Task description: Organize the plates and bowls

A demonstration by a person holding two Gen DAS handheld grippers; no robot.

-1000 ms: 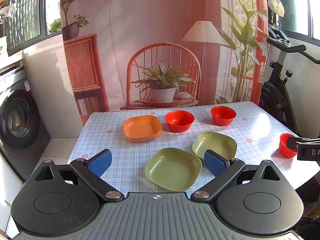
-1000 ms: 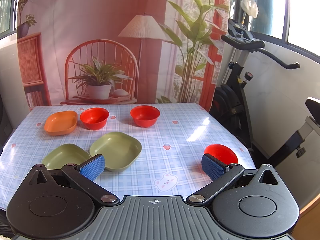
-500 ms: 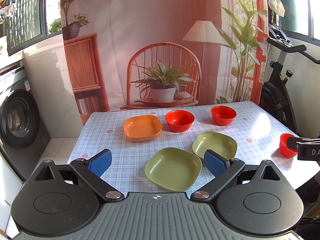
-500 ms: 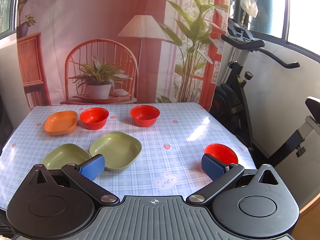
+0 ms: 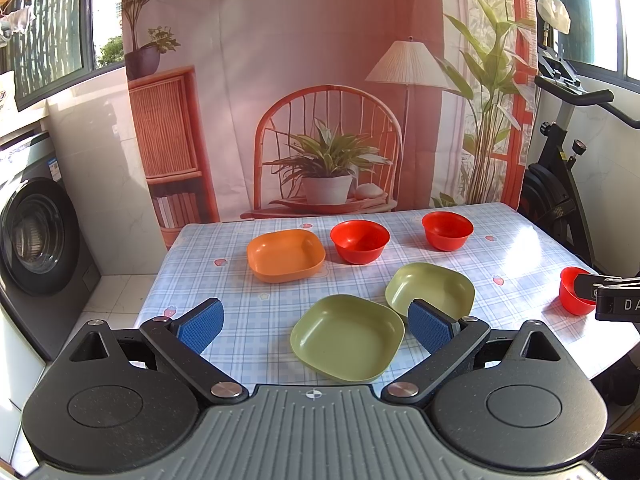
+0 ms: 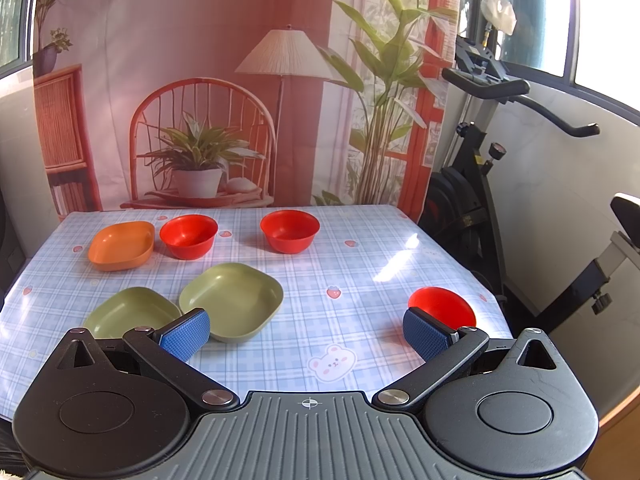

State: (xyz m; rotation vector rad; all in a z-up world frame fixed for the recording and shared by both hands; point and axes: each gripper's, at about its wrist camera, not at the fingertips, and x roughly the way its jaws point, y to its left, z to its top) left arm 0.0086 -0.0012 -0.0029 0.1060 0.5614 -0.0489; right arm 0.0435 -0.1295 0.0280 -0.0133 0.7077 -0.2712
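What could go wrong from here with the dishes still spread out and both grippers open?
1. The nearest red bowl sits close to the table's right edge, right by the right gripper; a clumsy nudge might push it off.
2. The two green plates lie almost touching, so the left gripper, closing on one rim, could shift the other.

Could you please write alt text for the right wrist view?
Open tongs hover over a checked table holding two green plates, an orange plate and three red bowls; the nearest bowl sits just beyond the right pad. An exercise bike stands at right.
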